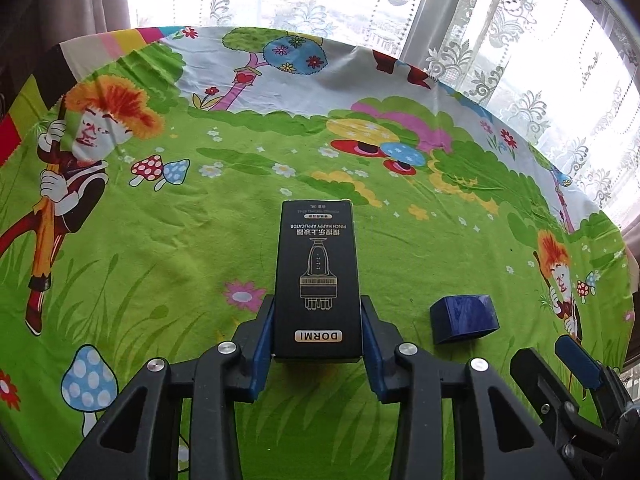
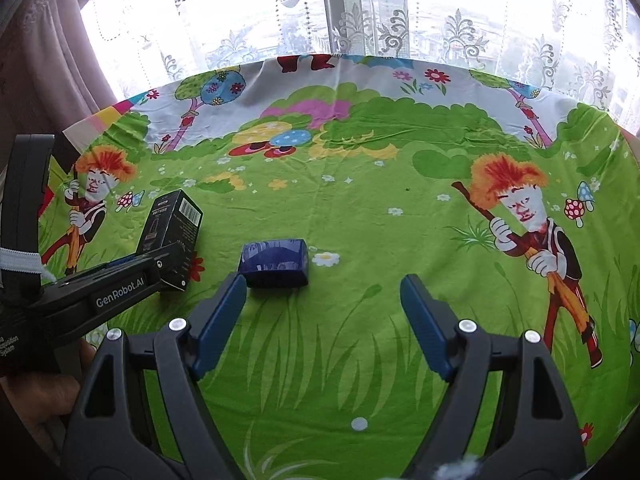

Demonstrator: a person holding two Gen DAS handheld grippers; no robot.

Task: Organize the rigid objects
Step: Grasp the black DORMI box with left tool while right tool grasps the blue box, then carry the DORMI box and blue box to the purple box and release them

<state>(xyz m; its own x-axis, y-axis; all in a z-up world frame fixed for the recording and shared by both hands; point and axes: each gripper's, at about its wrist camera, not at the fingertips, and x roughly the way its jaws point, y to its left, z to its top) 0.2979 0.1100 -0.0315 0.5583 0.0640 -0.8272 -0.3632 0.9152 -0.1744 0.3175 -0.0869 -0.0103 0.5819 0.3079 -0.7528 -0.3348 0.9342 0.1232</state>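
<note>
Between the blue pads of the left hand-held gripper (image 1: 318, 334): a black box (image 1: 318, 280), pinched at its near end on both long sides, lettered "DORMI" and "PINCH HAPPY APPLICATOR", with a line drawing of the applicator on its top face. Seen from the right wrist, tilted, far end raised off the cloth, barcode on the end face. Just to the right of that gripper, lying apart from the box on the tabletop (image 1: 160, 240): a small dark blue block (image 1: 465, 317). Further right, at the frame's lower corner: one blue pad and the black frame of the right hand-held gripper (image 2: 324, 312).

In the right wrist view, jaws spread wide, nothing between the pads. Just ahead of the left pad, close to its tip but not touching: the same blue block, flat on the cloth. Beyond that, to the left: the left gripper's black arm marked "GenRobot.AI", clamped on the box. Below it at the edge, part of a hand (image 2: 40, 392).

Across the whole tabletop: a green cartoon cloth with mushrooms, flowers and orange-haired figures. Past the far edge: lace curtains (image 2: 400, 20) over a bright window.
</note>
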